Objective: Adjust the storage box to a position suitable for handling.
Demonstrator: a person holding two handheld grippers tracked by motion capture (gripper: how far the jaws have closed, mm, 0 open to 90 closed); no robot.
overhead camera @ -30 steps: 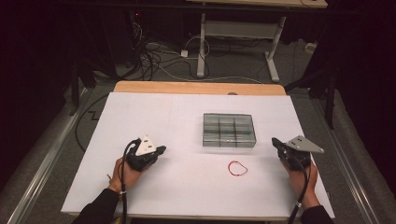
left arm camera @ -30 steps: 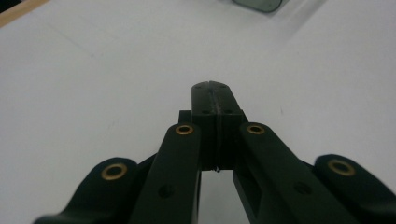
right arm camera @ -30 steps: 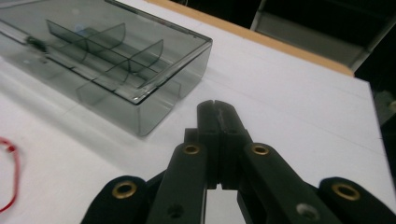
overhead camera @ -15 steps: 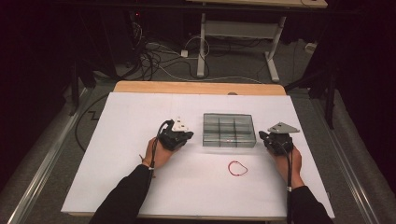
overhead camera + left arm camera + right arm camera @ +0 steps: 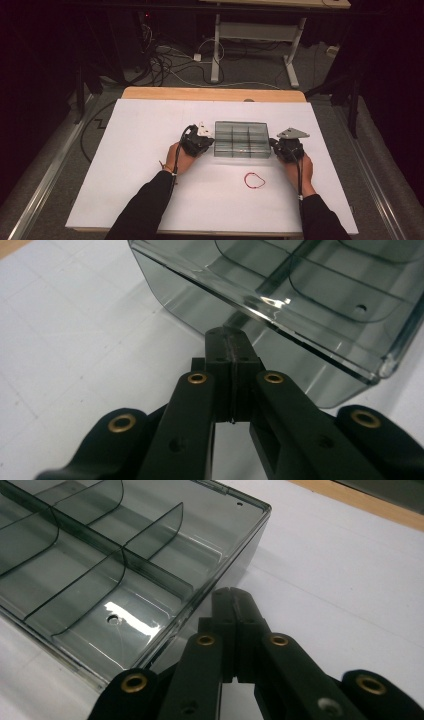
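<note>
Clear divided box [image 5: 241, 139] sat mid-worktop [image 5: 140, 150], red band [image 5: 254, 180] lying nearer, apart. Left tool [image 5: 232, 342] closed, empty, tips at box's left wall. Right tool [image 5: 234, 600] closed, empty, tips beside box's right wall.

place: lab | signs: floor cables [image 5: 165, 60]; desk frame [image 5: 250, 37]; white-covered table [image 5: 140, 150]

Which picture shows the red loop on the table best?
The high view: the red loop lies whole on the white table, near the clear box and between the person's forearms. The left gripper view and right gripper view look at the box's end walls, past shut tongs.
</note>
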